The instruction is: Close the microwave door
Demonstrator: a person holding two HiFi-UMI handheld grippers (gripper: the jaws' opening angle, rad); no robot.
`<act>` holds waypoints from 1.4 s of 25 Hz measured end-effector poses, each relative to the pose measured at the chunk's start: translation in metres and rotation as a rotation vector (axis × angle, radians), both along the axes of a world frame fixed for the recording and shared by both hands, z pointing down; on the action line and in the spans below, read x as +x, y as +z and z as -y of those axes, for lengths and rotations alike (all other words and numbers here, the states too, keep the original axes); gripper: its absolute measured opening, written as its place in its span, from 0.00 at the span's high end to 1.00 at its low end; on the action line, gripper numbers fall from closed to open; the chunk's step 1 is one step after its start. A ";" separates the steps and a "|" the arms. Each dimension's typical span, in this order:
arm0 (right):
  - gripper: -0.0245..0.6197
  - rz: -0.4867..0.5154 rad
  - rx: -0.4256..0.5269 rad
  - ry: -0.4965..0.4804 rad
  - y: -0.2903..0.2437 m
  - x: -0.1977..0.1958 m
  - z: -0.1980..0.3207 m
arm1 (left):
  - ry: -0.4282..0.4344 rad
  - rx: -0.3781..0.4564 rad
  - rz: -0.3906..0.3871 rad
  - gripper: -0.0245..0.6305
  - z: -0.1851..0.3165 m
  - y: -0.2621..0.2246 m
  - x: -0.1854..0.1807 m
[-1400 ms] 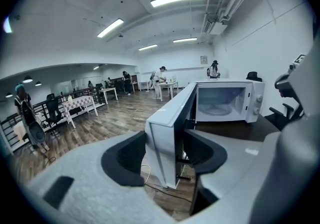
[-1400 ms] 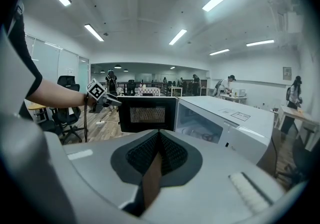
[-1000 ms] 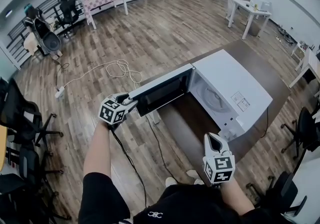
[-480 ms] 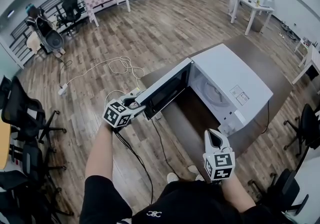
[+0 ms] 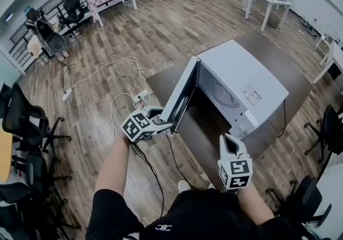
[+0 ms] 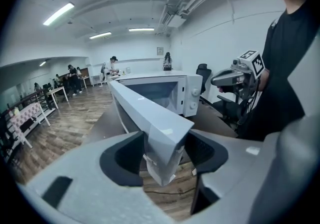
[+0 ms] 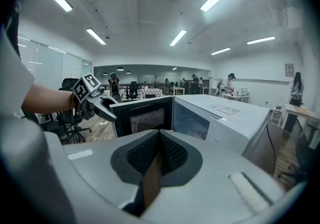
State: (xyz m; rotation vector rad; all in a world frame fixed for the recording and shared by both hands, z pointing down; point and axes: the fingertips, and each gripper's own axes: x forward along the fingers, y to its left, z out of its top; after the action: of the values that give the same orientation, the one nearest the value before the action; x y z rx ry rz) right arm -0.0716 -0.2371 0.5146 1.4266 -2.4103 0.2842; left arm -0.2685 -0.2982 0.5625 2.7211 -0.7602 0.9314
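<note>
Chairs [image 5: 24, 124] with black seats stand far to the left on the wood floor [image 5: 161, 24]. A white cable [image 5: 128, 64] lies curled on the floor, near the corner of the table.

Next comes the left gripper [image 5: 163, 121], held out in front of the person's left arm. Its fingers have just been opening and now stand wide apart. The free edge of the microwave door [image 5: 181, 94] sits between them, and the fingers do not squeeze it. The door is about half open. It swings out from the left side of the microwave [image 5: 241, 78], toward the person.

The microwave is white and sits on a brown table [image 5: 278, 54]. Its open front shows the round plate inside.

Further right and lower is the right gripper [image 5: 229, 144]. It is near the front edge of the table, close to the button side of the microwave but not touching it. Its fingers are pressed together with nothing between them.
</note>
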 end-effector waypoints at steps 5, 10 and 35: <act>0.95 0.015 -0.004 0.015 0.000 0.017 0.001 | -0.011 -0.041 -0.034 0.53 -0.007 0.003 0.038; 0.95 0.029 -0.004 0.031 0.000 0.032 0.003 | -0.001 -0.045 -0.007 0.52 -0.013 0.004 0.065; 0.95 0.085 0.007 0.190 0.000 0.123 0.008 | 0.007 0.011 -0.047 0.61 0.011 0.010 0.224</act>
State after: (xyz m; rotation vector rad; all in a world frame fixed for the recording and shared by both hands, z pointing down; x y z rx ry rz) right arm 0.0518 -0.2446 0.5145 1.6822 -2.3448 0.3898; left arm -0.0444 -0.3090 0.5722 2.7466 -0.7505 0.8632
